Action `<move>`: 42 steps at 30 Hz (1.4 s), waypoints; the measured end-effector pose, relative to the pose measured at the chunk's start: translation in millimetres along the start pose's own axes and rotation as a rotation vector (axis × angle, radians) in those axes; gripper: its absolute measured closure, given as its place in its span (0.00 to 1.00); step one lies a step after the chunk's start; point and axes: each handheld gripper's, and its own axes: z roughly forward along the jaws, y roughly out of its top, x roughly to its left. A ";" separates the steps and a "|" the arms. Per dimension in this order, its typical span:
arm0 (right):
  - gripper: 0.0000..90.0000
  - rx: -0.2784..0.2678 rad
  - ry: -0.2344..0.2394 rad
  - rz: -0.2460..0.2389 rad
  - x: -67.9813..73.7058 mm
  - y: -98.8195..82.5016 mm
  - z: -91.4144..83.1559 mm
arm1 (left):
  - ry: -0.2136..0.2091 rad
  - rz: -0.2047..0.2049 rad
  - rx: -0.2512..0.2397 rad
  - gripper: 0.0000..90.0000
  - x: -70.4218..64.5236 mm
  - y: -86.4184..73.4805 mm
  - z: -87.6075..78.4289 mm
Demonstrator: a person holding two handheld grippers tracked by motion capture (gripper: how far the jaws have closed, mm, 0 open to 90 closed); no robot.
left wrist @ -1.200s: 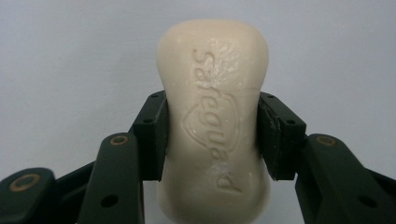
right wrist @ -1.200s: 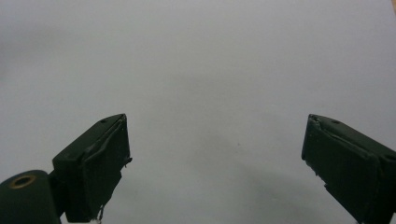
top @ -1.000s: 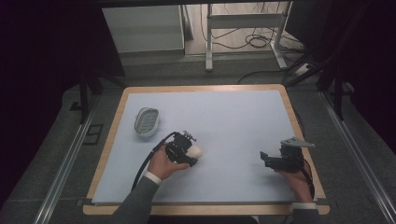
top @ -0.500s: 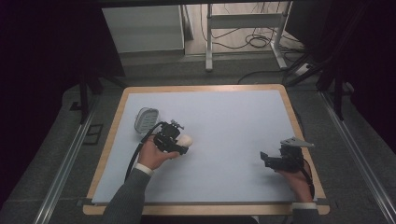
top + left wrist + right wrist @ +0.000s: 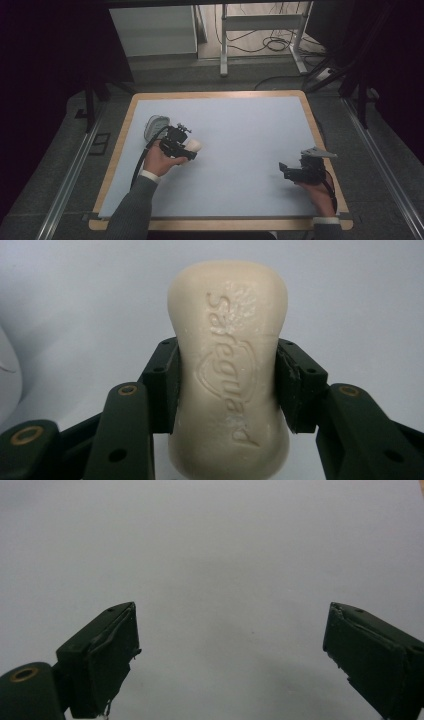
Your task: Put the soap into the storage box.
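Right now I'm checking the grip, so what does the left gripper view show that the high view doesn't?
Left gripper view alone: the embossed lettering on the soap bar and both pads pinching its narrow waist. High view alone: the grey soap dish just beyond the left gripper, and the right gripper near the table's right edge. Both: the pale bar held over the light blue surface.

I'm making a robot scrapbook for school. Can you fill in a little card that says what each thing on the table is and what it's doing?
held thing: bar of soap, cream, stamped Safeguard
left gripper: shut on the soap's narrow waist, a pad pressing each side
right gripper: open, nothing between its jaws, over the bare mat
soap dish: grey, oval, at the mat's left, just beyond the left gripper
table: pale blue mat in a wooden frame
likely next: soap goes into the dish, a guess
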 end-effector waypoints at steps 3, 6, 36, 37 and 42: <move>0.08 0.001 -0.002 0.003 0.1 0.0 0.2 | -0.008 -0.016 -0.003 0.55 6.3 0.3 -1.4; 0.08 0.001 -0.002 0.003 0.0 0.0 0.2 | -0.007 -0.034 -0.003 0.55 12.1 1.3 -2.0; 0.09 0.009 -0.001 0.005 -1.5 -0.7 0.7 | 0.057 -0.103 -0.006 0.55 51.2 13.5 -18.0; 0.09 0.009 -0.001 0.005 -1.5 -0.7 0.7 | 0.059 -0.106 -0.006 0.55 52.0 13.9 -18.6; 0.09 0.009 -0.002 0.002 -0.9 -0.8 1.1 | 0.055 -0.119 -0.010 0.55 59.6 15.6 -21.9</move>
